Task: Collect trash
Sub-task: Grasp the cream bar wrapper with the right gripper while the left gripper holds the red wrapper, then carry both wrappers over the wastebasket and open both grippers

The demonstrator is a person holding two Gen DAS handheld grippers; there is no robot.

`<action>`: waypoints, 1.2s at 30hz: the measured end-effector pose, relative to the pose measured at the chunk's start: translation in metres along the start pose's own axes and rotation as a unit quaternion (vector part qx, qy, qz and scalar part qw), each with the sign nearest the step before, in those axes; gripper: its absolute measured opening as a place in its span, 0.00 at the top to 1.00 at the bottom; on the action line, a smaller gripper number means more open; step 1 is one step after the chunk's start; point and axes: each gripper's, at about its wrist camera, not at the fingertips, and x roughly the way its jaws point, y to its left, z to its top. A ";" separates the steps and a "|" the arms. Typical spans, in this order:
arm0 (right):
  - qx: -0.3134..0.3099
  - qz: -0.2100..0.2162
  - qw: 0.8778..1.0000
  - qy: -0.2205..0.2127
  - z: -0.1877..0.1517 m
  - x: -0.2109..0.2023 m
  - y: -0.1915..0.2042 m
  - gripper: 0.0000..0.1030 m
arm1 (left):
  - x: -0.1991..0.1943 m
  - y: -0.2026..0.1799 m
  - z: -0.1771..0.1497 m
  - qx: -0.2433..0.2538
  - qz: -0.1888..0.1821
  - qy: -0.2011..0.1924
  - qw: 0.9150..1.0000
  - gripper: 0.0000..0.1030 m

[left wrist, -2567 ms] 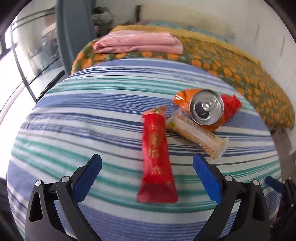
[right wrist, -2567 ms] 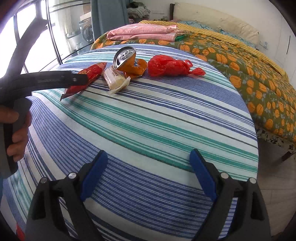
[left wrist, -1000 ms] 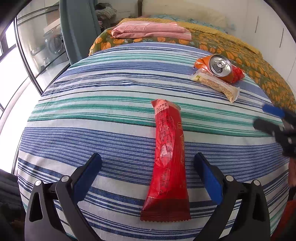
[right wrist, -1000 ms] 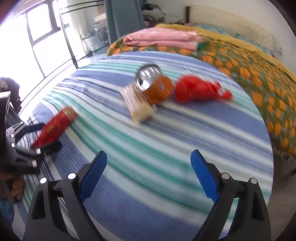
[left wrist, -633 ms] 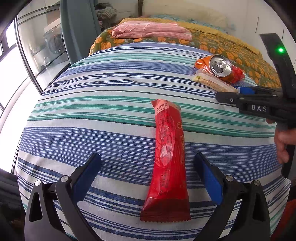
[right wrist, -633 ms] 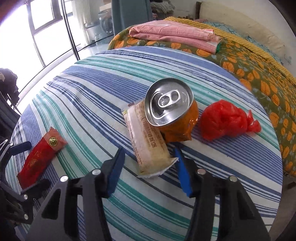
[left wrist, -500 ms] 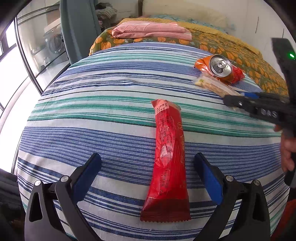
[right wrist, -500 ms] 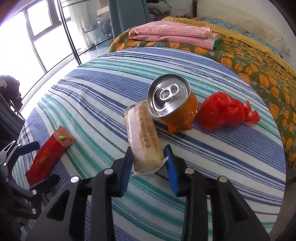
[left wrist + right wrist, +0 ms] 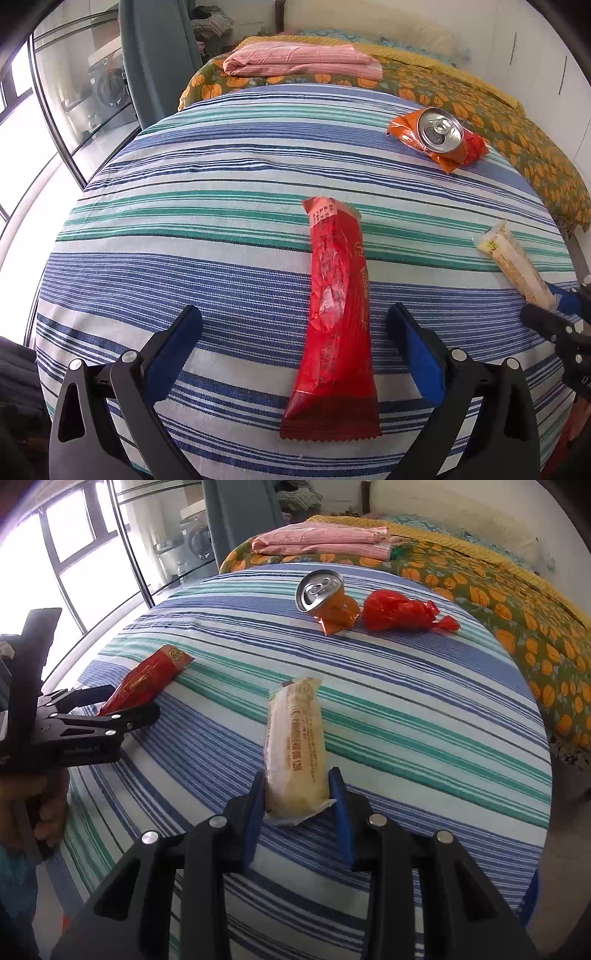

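A long red wrapper (image 9: 338, 314) lies flat on the striped tablecloth, its near end between the wide-apart fingers of my left gripper (image 9: 294, 314), which is open and touches nothing. My right gripper (image 9: 297, 777) has its blue pads pressed on the near end of a beige snack wrapper (image 9: 295, 746), which sticks out forward over the cloth; its jaws are opening slightly. The left wrist view shows that wrapper (image 9: 511, 264) raised at the table's right edge. Further back are a crushed orange can (image 9: 319, 590) and a red plastic bag (image 9: 399, 611).
The round table (image 9: 221, 184) has a blue, green and white striped cloth. Behind it stands a bed with an orange-flowered cover (image 9: 498, 583) and a folded pink cloth (image 9: 295, 61). Glass doors (image 9: 92, 554) lie to the left. A hand (image 9: 51, 805) holds the left gripper's handle.
My right gripper went to the beige wrapper beside the can, shut on it and drew it back toward the table's near right edge. The left gripper and red wrapper stayed put.
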 end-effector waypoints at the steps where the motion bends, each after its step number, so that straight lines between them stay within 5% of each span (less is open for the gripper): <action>1: 0.000 0.004 1.000 0.002 0.001 0.001 0.001 0.61 | 0.000 -0.001 0.000 -0.001 0.000 0.000 1.000 0.05; 5: -0.031 0.019 0.999 0.012 0.004 0.007 0.006 0.39 | 0.000 0.000 0.000 -0.001 0.001 0.000 1.000 0.05; 15: -0.101 0.011 0.993 0.061 0.014 0.023 0.019 0.07 | 0.000 -0.001 0.000 -0.001 0.001 0.000 1.000 0.04; 32: -0.085 0.028 0.990 0.110 0.027 0.027 0.012 0.07 | 0.000 -0.002 -0.001 0.000 -0.001 0.000 1.000 0.04; 36: -0.062 0.033 0.991 0.118 0.031 0.025 0.003 0.18 | 0.000 -0.002 -0.001 0.000 -0.001 0.001 1.000 0.04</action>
